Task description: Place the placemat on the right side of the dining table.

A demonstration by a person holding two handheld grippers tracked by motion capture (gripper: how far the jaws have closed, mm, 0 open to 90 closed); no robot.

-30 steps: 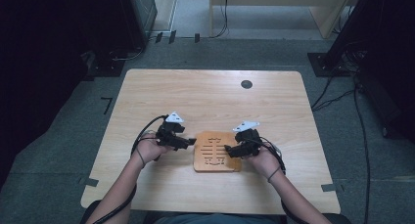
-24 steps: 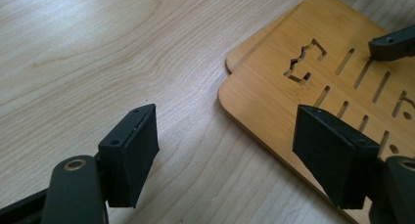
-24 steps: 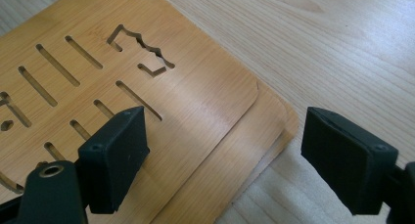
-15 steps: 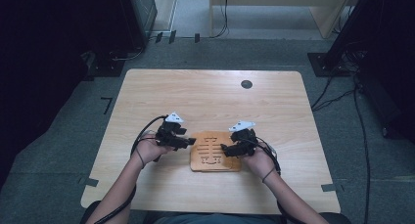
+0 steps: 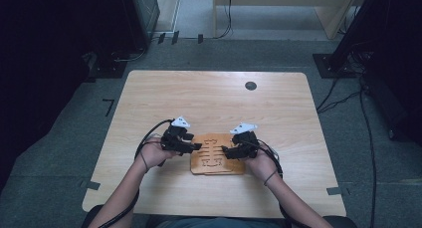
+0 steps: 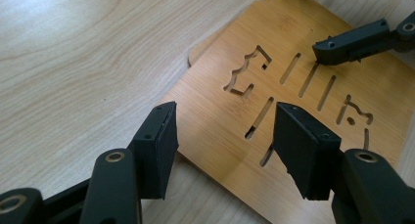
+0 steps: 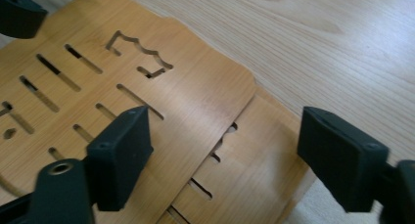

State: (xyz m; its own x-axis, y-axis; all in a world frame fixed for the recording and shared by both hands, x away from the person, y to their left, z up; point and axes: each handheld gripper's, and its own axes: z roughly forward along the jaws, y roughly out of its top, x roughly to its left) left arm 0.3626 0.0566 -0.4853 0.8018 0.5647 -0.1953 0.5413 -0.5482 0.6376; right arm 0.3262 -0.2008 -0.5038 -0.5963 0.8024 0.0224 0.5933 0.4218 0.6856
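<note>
Bamboo boards lie stacked near the front middle of the table, at about six o'clock from the dark round hole in its top, and between the two grippers. There are two boards, the upper one slid askew over the lower one, so a strip of the lower shows at four o'clock in the right gripper view; both are cut through with slots and small shaped openings. Compared with a second ago, the left gripper has just been closing its jaws and now straddles the near edge of the upper board, as narrow as it goes. Even so, the pads do not visibly press on the wood, so I judge no grip is made yet. The right gripper has narrowed only slightly and stands wide, holding nothing, its jaws astride the stepped edges of the boards. Both hands have barely shifted on the boards. That suggests the left is about to pinch the top board to lift or slide it off. Count: two boards, two grippers, one table.
</note>
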